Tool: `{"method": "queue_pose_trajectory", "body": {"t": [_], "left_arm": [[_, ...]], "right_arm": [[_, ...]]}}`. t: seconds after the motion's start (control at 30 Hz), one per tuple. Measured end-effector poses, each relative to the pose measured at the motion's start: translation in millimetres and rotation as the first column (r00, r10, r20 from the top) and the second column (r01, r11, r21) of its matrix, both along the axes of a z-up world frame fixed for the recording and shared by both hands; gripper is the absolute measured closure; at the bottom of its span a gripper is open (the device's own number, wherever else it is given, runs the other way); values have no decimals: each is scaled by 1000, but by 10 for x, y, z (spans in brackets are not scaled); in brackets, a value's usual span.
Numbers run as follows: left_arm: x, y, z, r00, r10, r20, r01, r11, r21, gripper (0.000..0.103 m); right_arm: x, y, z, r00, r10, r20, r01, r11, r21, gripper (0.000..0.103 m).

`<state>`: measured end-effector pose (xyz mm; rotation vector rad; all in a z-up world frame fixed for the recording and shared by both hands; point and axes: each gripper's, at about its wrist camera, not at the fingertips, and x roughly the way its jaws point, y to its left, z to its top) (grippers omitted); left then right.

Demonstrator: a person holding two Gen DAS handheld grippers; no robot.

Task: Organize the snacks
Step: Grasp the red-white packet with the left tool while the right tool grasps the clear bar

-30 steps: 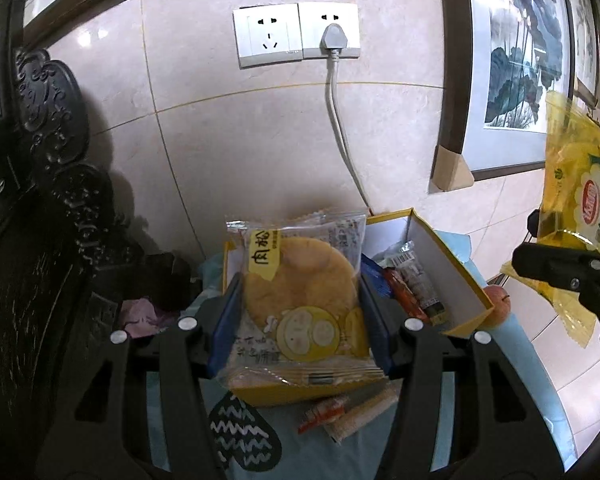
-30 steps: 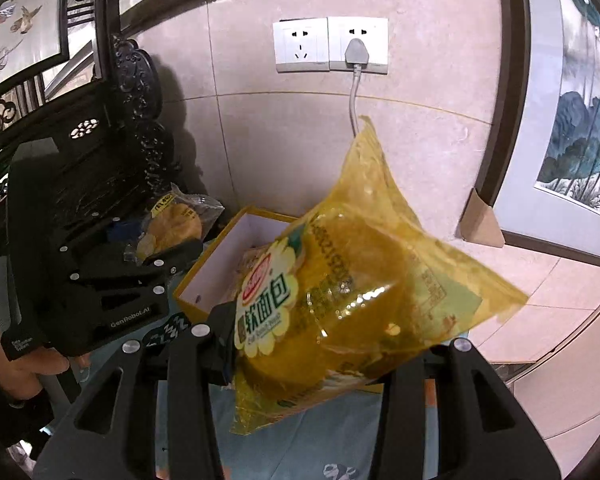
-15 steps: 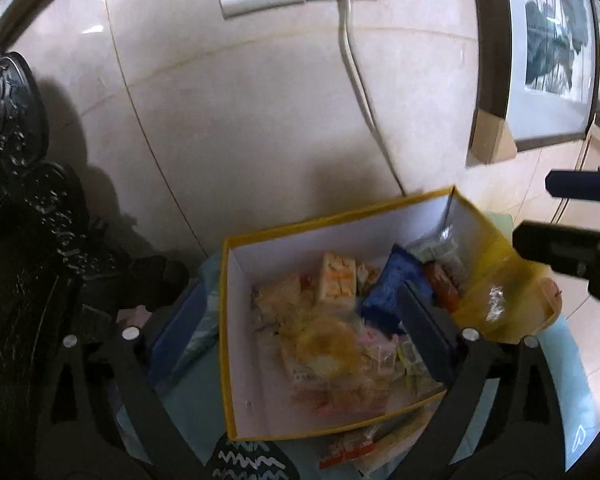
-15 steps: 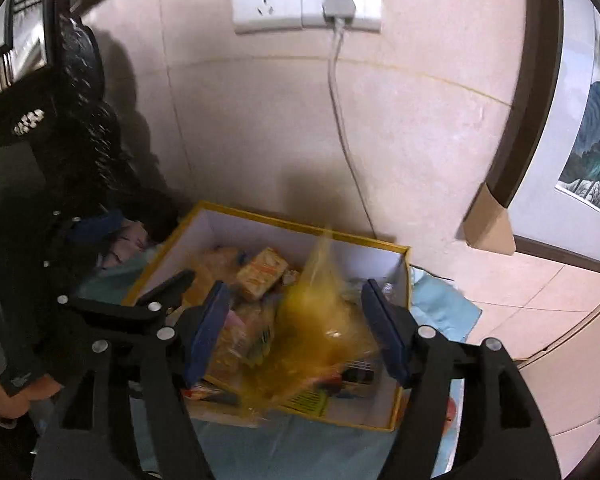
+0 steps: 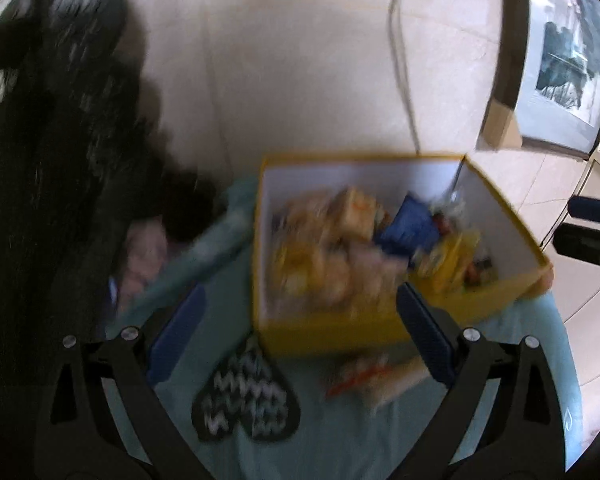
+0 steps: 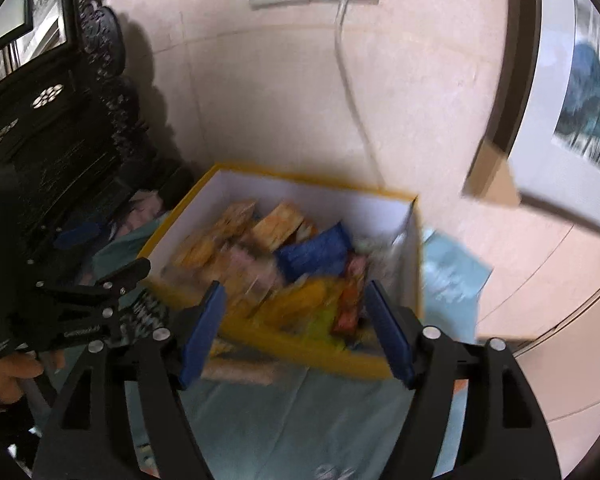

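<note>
Left gripper (image 5: 300, 344) was spread wide w/ nothing between its blue pads; it hung over the front wall of the yellow box (image 5: 332, 336). Right gripper (image 6: 296, 332) had its jaws opening, also w/ nothing pinched, over the box's (image 6: 300, 352) front right corner.

Snacks (image 5: 340, 256) sat in a messy pile inside the box, w/ a blue pack (image 6: 312, 252) near the back. A few loose snacks (image 5: 376, 376) lay on the teal cloth (image 5: 340, 440) over the surface, just in front of the box, not put away yet.

What could go wrong, I think: both grippers were close to the box's front wall. A bump could push the box toward the wall behind it or tip it. Pile looked high, so packs could slide out. Pics were blurry, so a grab at the loose snacks could miss.

Box's long side ran left to right along the wall. Loose stick-shaped snack lay about the same way, its right end tilted a bit up toward the box.
</note>
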<state>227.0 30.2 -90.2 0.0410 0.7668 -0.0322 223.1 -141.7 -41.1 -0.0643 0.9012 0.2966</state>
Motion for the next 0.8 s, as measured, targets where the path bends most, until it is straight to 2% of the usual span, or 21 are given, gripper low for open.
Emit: {"method": "queue_pose_trajectory", "body": {"t": [0.1, 0.2, 0.3, 0.37, 0.43, 0.5, 0.6, 0.73, 0.8], "left_arm": [[-176, 111, -394, 995, 1, -103, -5, 999, -38, 6], [-252, 92, -694, 985, -21, -173, 12, 999, -53, 6], [-240, 78, -915, 975, -24, -222, 12, 998, -57, 6], [-212, 82, -963, 973, -24, -228, 9, 998, -68, 6], [-168, 57, -984, 973, -36, -228, 22, 998, -61, 6], [-114, 2, -984, 974, -58, -220, 51, 998, -36, 6], [-11, -92, -1012, 971, -101, -216, 104, 995, 5, 6], [87, -223, -1061, 965, -159, -210, 173, 983, 55, 6], [114, -264, -1094, 961, -182, -210, 201, 977, 75, 6]], "right_arm": [[-181, 91, -297, 998, 6, -62, -4, 1000, 30, 12], [-288, 203, -653, 990, 33, -136, -25, 998, 56, 11], [-376, 391, -1013, 979, 108, -171, -118, 991, -55, 11], [-422, 497, -1192, 969, 171, -180, -196, 972, -129, 11], [-490, 600, -1291, 952, 272, -140, -294, 940, -174, 11], [-484, 670, -1353, 934, 337, -120, -355, 914, -197, 17], [-383, 740, -1461, 916, 378, -136, -400, 892, -212, 24], [-236, 804, -1584, 890, 431, -151, -455, 866, -207, 28], [-230, 885, -1654, 860, 489, -146, -510, 834, -212, 32]]}}
